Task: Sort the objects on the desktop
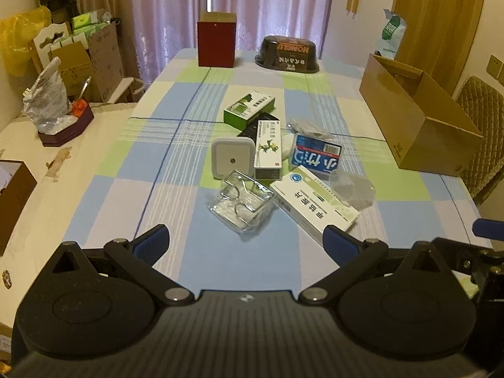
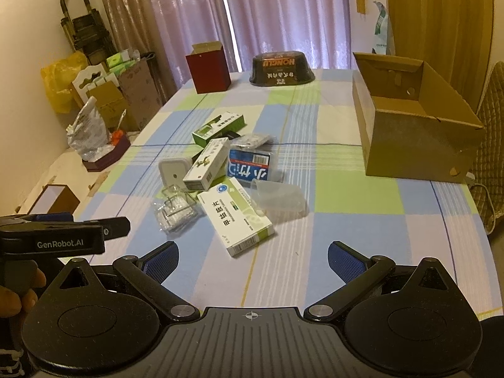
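My left gripper (image 1: 247, 236) and right gripper (image 2: 252, 252) gaped empty; clutter (image 2: 217, 182) lay unsorted beside the empty cardboard box (image 2: 409, 145).

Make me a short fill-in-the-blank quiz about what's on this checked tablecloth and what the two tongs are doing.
1. Both the left tongs and the right tongs are ____ and hold nothing.
2. The brown cardboard box on the table's right side is open at the ____.
3. The clear glass square dish lies nearest the ____ tongs.

Missing words: open; top; left
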The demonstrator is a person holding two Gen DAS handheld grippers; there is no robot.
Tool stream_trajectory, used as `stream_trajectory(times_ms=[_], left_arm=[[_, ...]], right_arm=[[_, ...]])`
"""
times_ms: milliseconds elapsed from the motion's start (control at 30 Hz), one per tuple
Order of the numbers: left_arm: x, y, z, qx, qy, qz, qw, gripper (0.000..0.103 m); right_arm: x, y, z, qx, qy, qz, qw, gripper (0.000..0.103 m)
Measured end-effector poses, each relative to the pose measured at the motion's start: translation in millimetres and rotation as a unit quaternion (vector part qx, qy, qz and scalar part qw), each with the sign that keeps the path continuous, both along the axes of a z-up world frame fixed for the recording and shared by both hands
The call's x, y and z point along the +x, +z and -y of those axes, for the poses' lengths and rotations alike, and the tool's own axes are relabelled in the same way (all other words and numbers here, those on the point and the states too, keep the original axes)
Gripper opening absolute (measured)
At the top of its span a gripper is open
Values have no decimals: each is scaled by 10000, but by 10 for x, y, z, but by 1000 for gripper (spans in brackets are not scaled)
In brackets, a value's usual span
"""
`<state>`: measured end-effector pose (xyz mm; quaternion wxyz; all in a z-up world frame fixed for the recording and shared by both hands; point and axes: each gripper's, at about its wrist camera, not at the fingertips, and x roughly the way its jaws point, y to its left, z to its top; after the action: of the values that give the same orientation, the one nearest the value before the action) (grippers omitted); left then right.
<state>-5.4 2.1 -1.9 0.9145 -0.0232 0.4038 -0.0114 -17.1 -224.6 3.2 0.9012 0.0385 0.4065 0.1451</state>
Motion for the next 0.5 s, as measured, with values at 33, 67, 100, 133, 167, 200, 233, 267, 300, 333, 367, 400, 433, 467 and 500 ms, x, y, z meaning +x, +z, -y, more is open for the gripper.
stream_trajectory(times_ms=[33,67,100,133,167,200,233,267,300,333,367,400,433,467,500], left_arm=[[-3,-5,2,-8,-8,12,10000,102],[-8,-11,5,-22,-34,20,10000,102],[-11,-11,9,-35,-73,39,10000,102],[-13,-10,14,-34,-114,48,9999,102],[-15,-9,19,-27,-152,47,9999,102],[-17,-8,24,-20,-189,45,9998,102],[-19,-7,29,-13,-226,44,9997,102],[-16,-6,31,-1,-238,20,9997,102],[-10,-6,30,15,-233,-19,9997,102],[-5,-5,29,31,-229,-58,9997,102],[6,-9,27,52,-221,-112,9997,102],[19,-15,24,76,-211,-174,9996,102],[28,-21,21,84,-203,-215,9995,102],[32,-25,17,82,-197,-242,9995,102],[29,-32,13,81,-194,-260,9994,102]], right_arm=[[0,-4,4,2,-9,-18,10000,103],[0,-9,6,-6,-12,-31,10000,103],[-1,-14,1,-29,-3,-36,10000,103],[0,-17,-4,-49,5,-39,10000,103],[4,-16,-9,-59,16,-41,10000,103],[6,-16,-13,-65,27,-44,10000,103],[8,-21,-15,-76,39,-52,9999,103],[10,-25,-18,-88,50,-61,9999,103],[11,-30,-19,-96,56,-71,9999,103],[13,-37,-17,-98,53,-83,9999,103],[14,-44,-16,-101,49,-96,9999,103],[15,-50,-14,-104,46,-108,9999,103],[16,-57,-12,-107,42,-121,9999,103],[16,-61,-11,-109,39,-128,9999,103],[15,-60,-12,-112,38,-126,9999,103]])
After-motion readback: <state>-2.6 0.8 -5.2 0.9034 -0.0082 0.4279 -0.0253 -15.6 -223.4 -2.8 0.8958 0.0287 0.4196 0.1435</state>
